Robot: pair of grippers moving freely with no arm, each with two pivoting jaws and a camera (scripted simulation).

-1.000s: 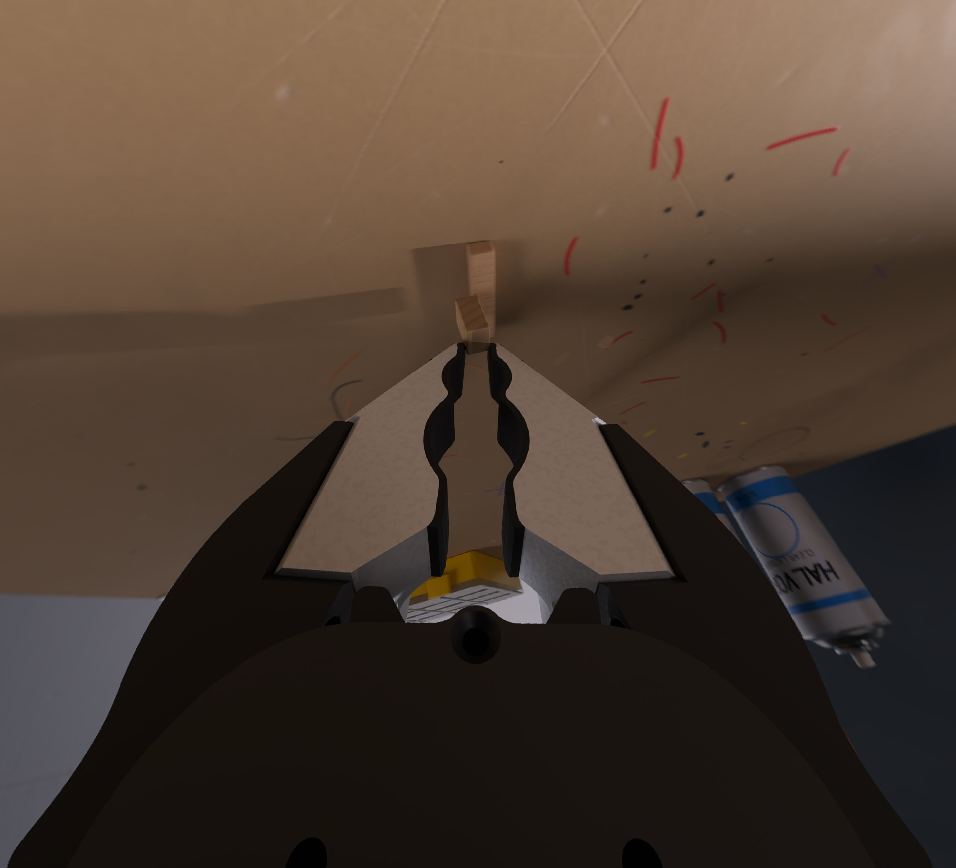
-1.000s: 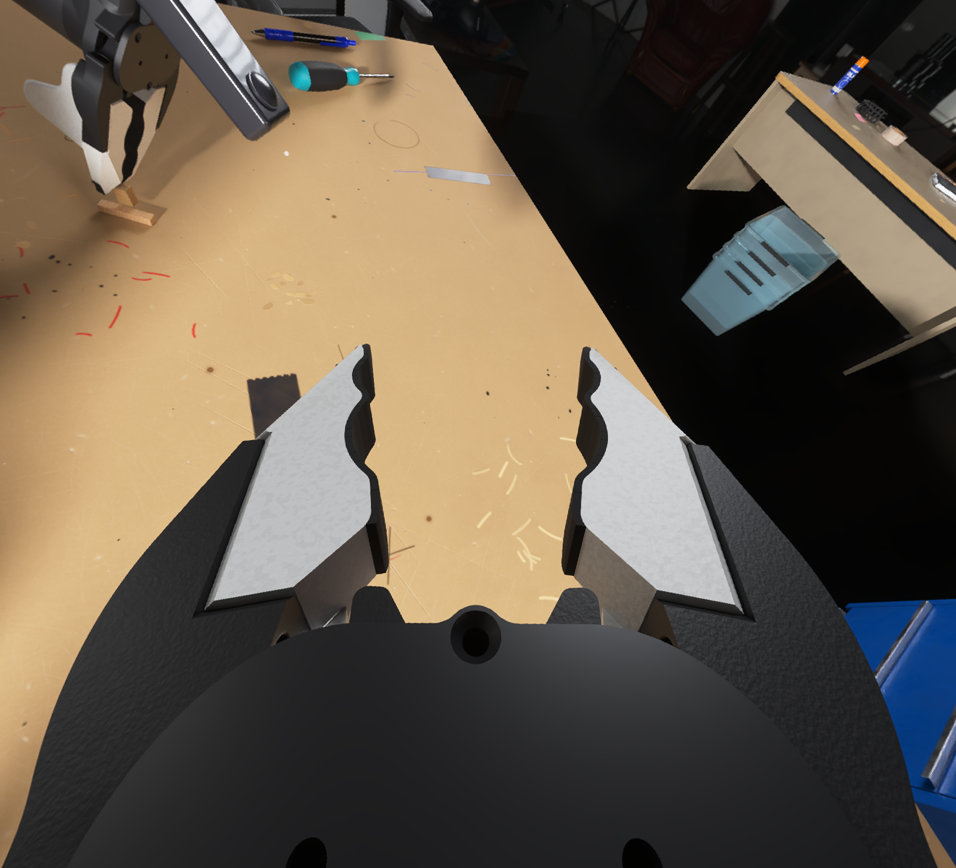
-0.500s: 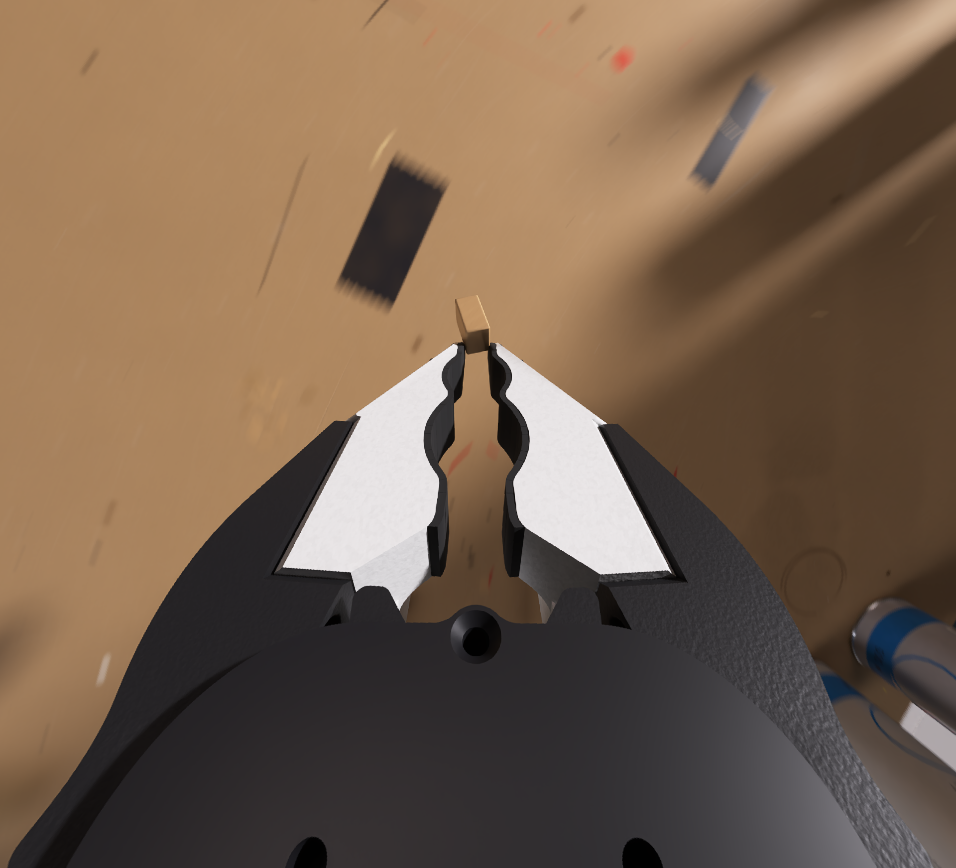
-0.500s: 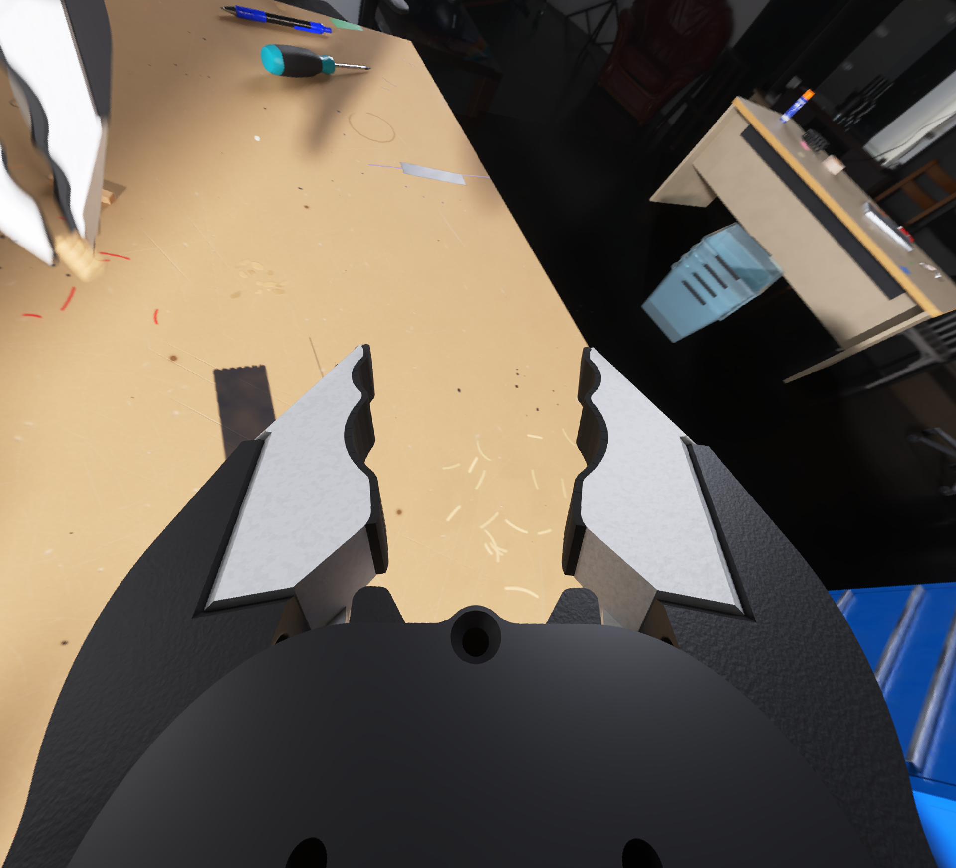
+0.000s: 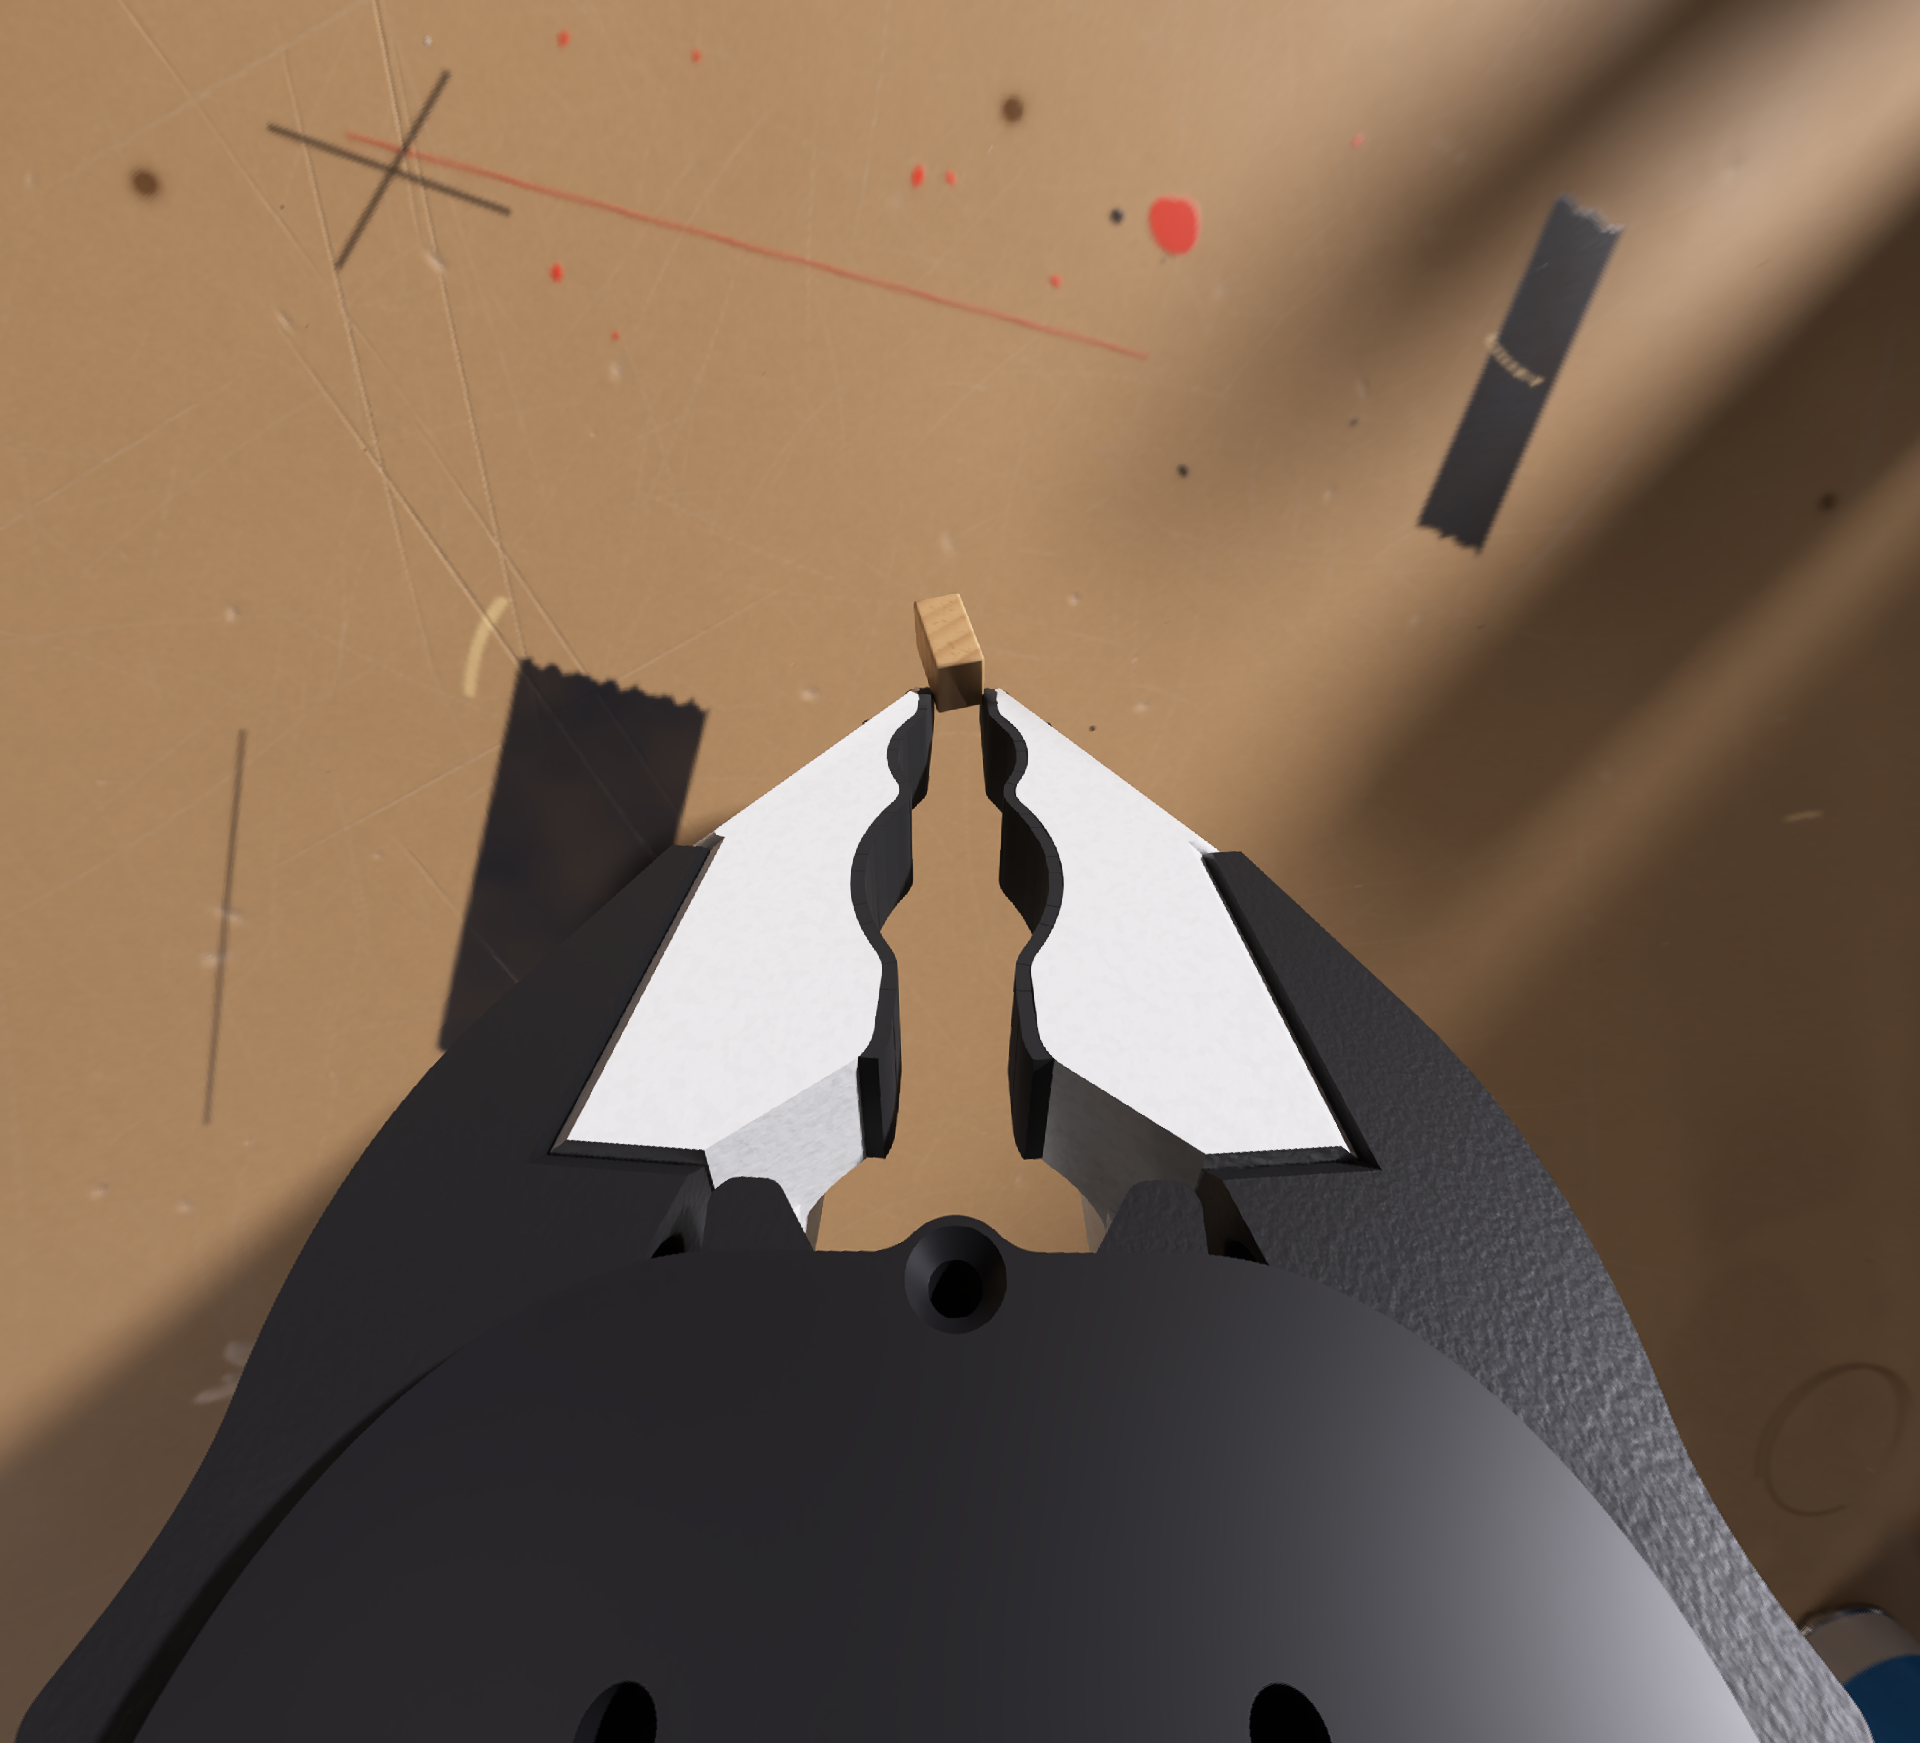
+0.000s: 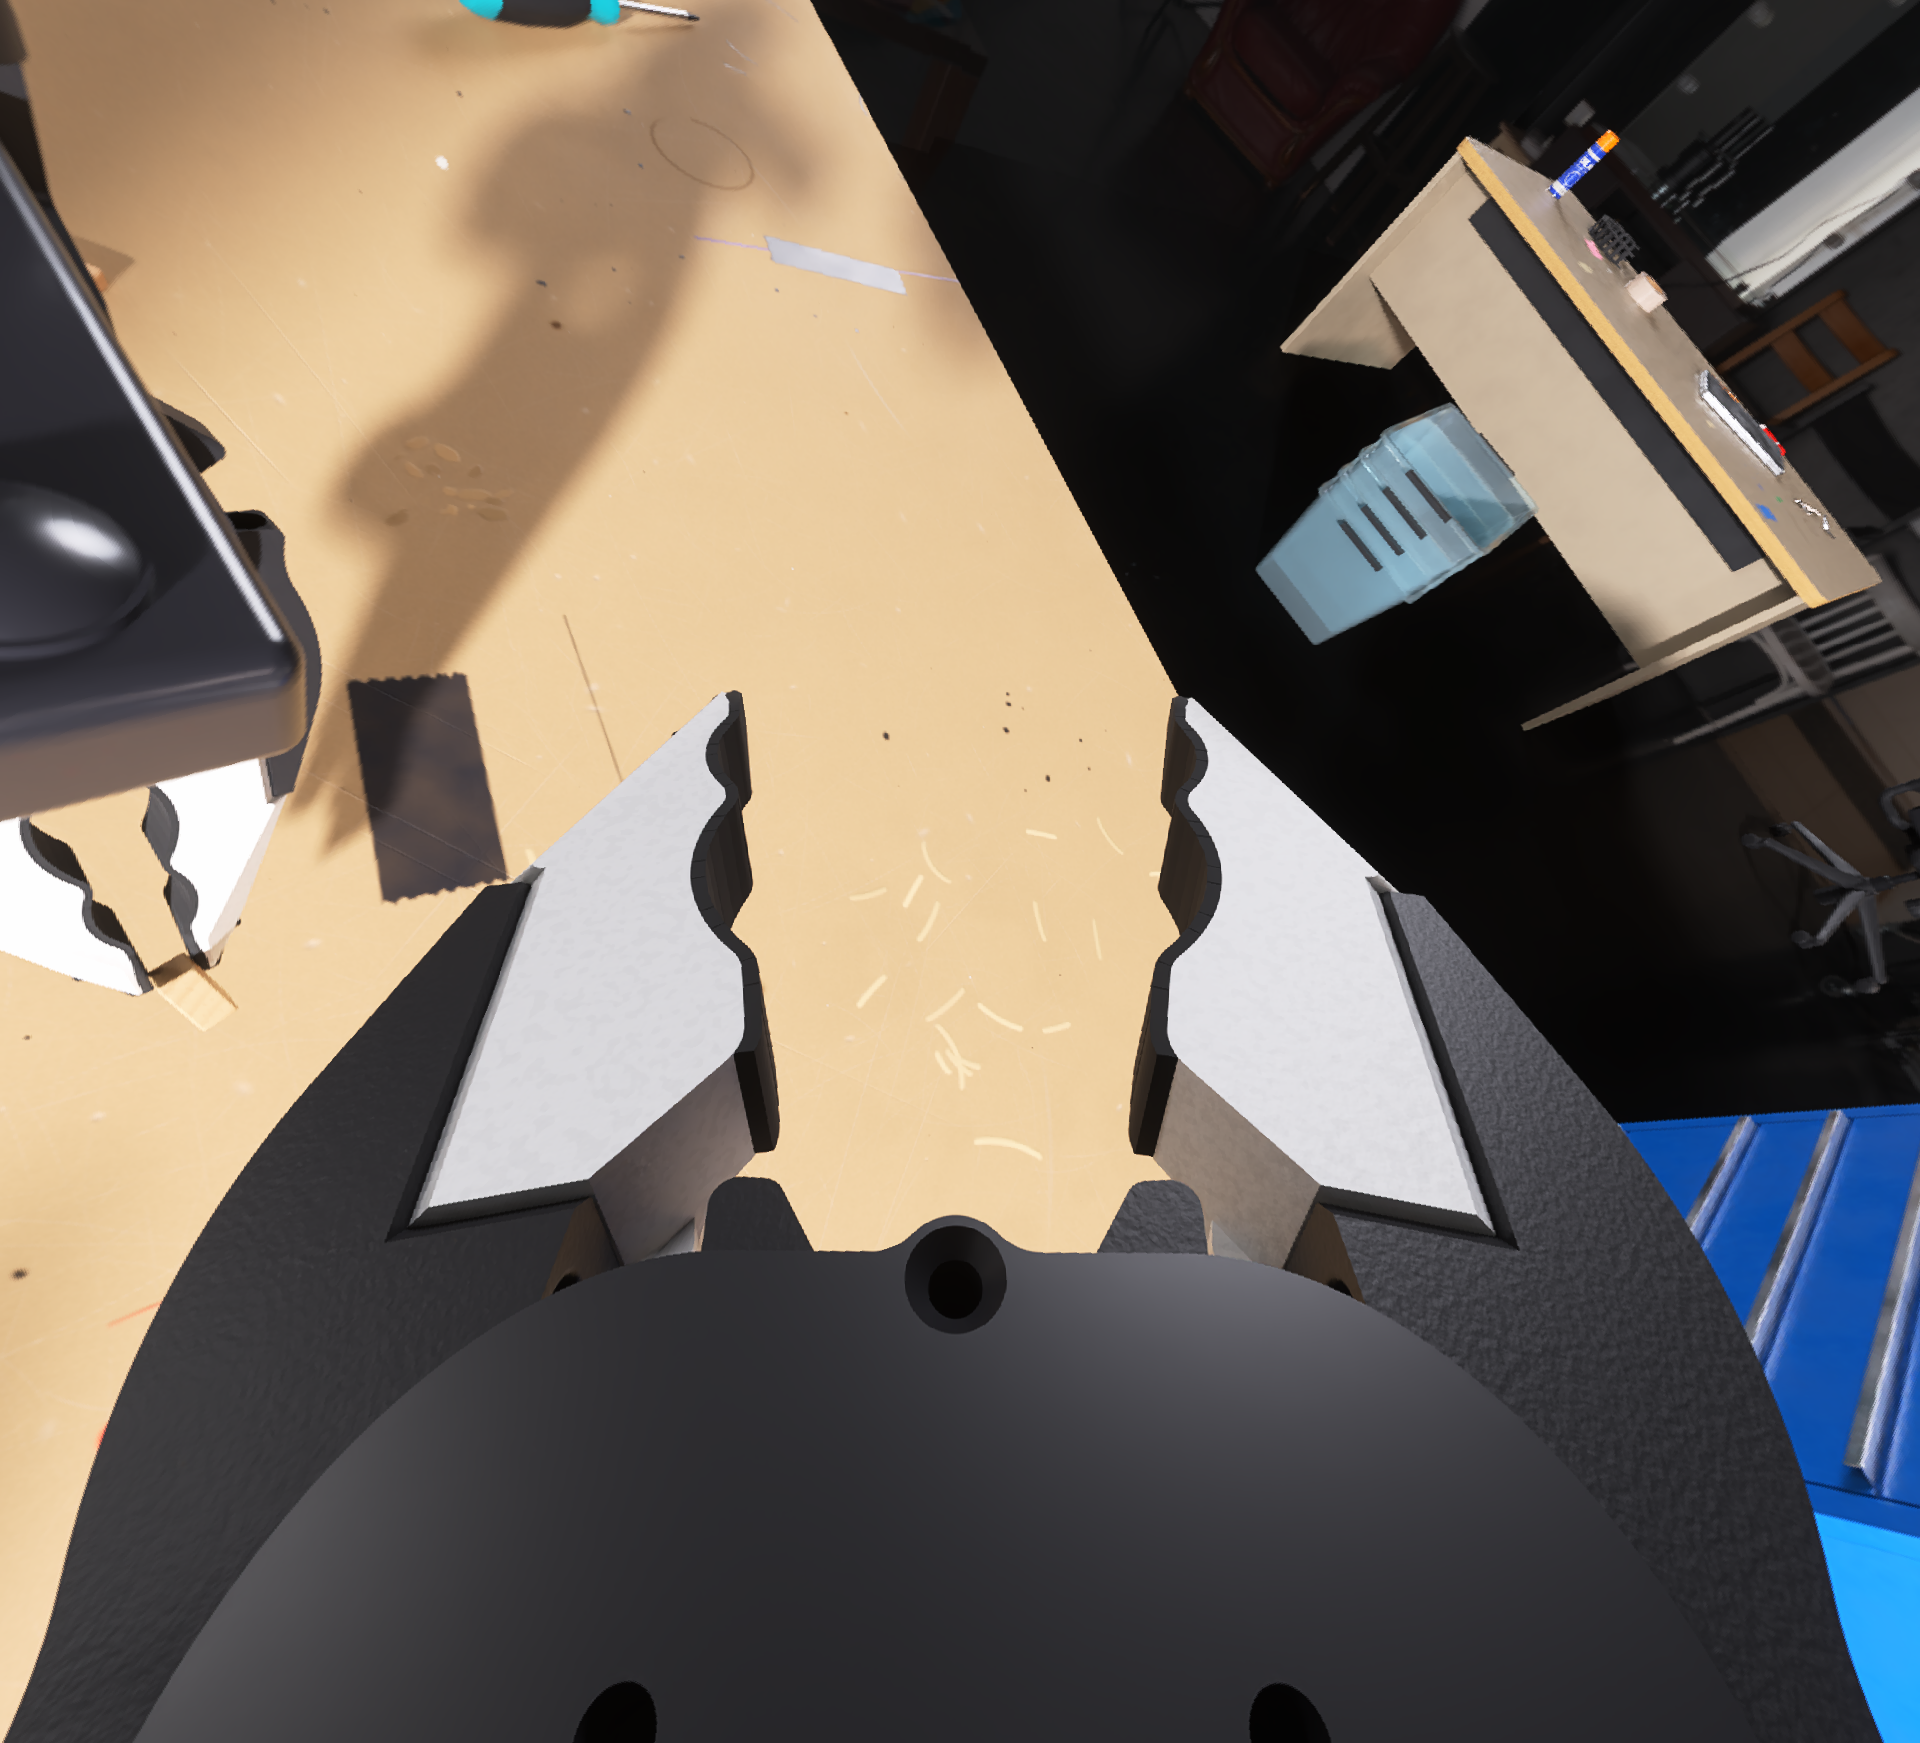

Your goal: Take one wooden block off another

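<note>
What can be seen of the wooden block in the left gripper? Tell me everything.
The wooden block is small, pale tan and box-shaped, with light grain and clean square edges. It sits pinched at the very tips of the left gripper, most of it sticking out past them. The right wrist view shows the block low over the table; whether it touches the surface is unclear. Nothing else touches it.

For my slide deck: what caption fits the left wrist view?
Left gripper pinches a small wooden block at its fingertips above the scratched tabletop.
</note>
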